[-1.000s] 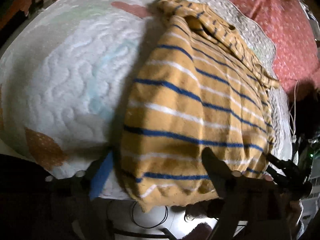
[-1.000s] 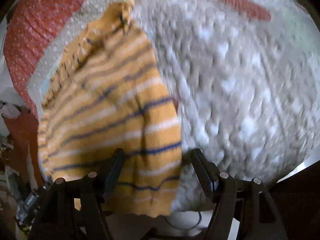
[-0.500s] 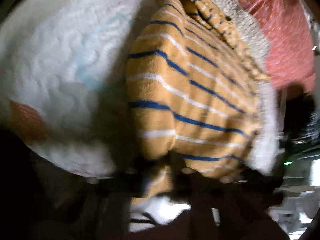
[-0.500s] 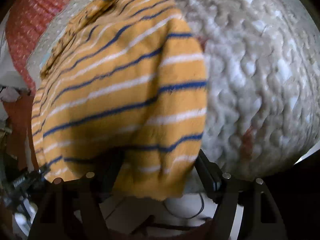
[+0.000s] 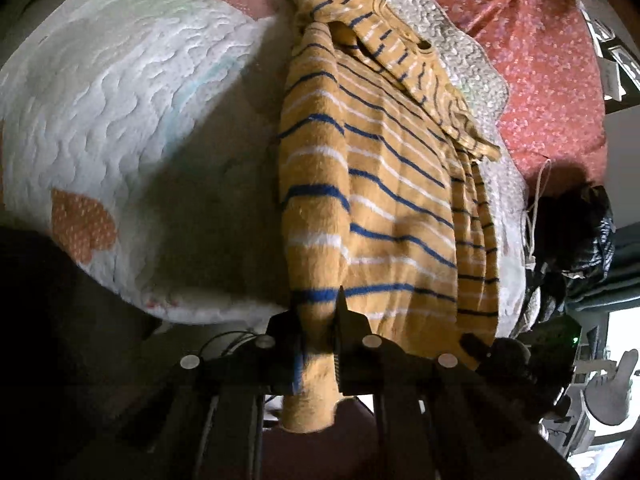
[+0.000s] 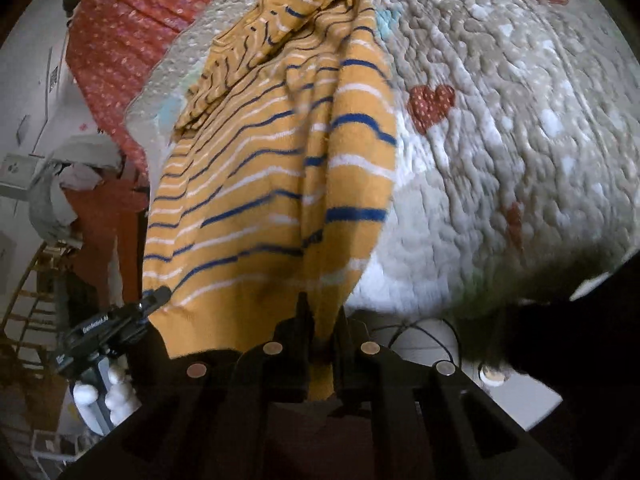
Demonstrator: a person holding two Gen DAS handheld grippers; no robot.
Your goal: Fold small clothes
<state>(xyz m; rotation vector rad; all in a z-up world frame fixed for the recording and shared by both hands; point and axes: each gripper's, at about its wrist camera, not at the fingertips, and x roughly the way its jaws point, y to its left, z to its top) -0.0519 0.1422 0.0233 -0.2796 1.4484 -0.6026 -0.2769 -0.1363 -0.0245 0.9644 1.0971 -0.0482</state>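
Both grippers gripped the near hem of the striped jumper (image 5: pixel 384 208): the left gripper (image 5: pixel 318 344) pinched one corner, the right gripper (image 6: pixel 320 340) was closing on the other. The rest lay on the quilt (image 5: pixel 120 100).

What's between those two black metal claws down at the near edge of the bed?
The mustard-yellow sweater with blue and white stripes: its hem spans from left gripper to right gripper. Both wrist views show it.

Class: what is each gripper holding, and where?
Both hold the striped shirt at its near hem: left gripper at one corner, right gripper at the other.
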